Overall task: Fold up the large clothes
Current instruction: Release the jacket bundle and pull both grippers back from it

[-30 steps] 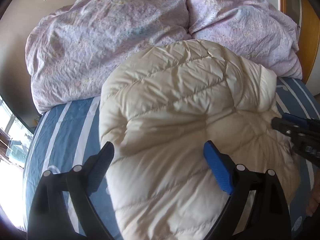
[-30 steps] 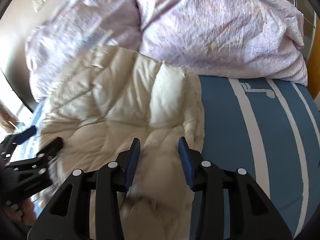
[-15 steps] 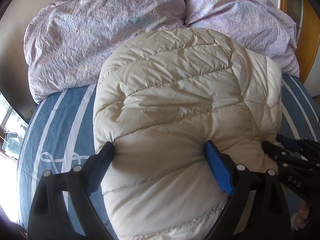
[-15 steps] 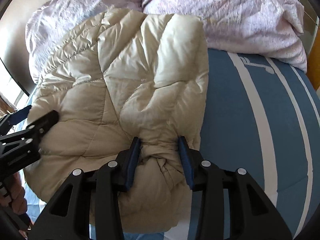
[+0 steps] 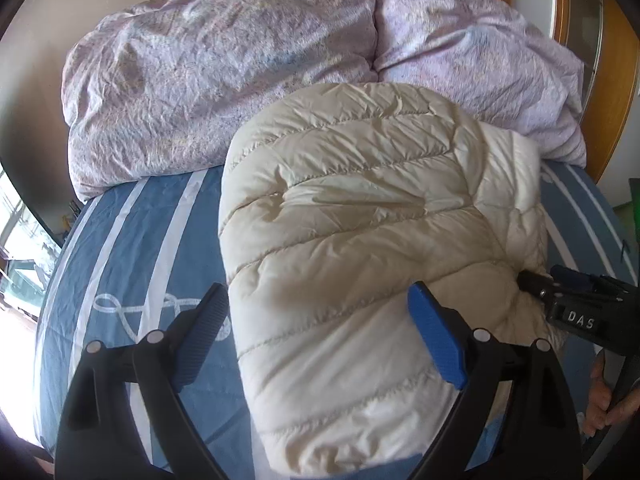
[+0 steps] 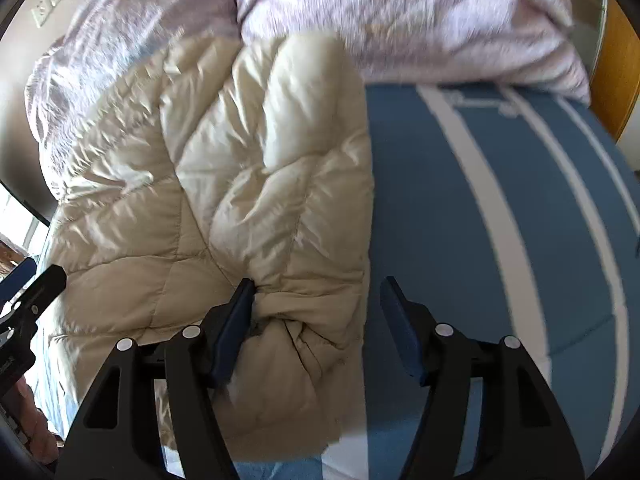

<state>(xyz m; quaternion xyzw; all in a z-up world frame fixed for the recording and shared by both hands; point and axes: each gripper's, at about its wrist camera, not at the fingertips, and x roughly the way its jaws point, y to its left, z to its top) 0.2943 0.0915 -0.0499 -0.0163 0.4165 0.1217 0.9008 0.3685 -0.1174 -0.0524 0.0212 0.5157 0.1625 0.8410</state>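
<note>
1. Jaws of the left gripper point(image 5: 318, 322) stand spread wide, blue pads on black fingers, straddling the near left part of a cream quilted puffer jacket point(image 5: 372, 248); the pads press nothing.
2. Jaws of the right gripper point(image 6: 316, 312) are opening over the jacket's near right edge: a bunched fold lies between them, its left side against the left pad point(image 6: 236, 320), while the right pad stands clear of it over the sheet.
3. In the left wrist view the right gripper's black tip pokes into the jacket's right side, and part of a hand point(image 5: 602, 396) shows below it.
4. The jacket lies folded into a puffy bundle on the bed's blue sheet with white stripes point(image 6: 480, 220).
5. Beyond it, touching its far edge, a crumpled lilac floral duvet point(image 5: 240, 68) is heaped against a beige wall point(image 5: 52, 12).
6. A wooden frame point(image 5: 612, 92) stands at the right.
</note>
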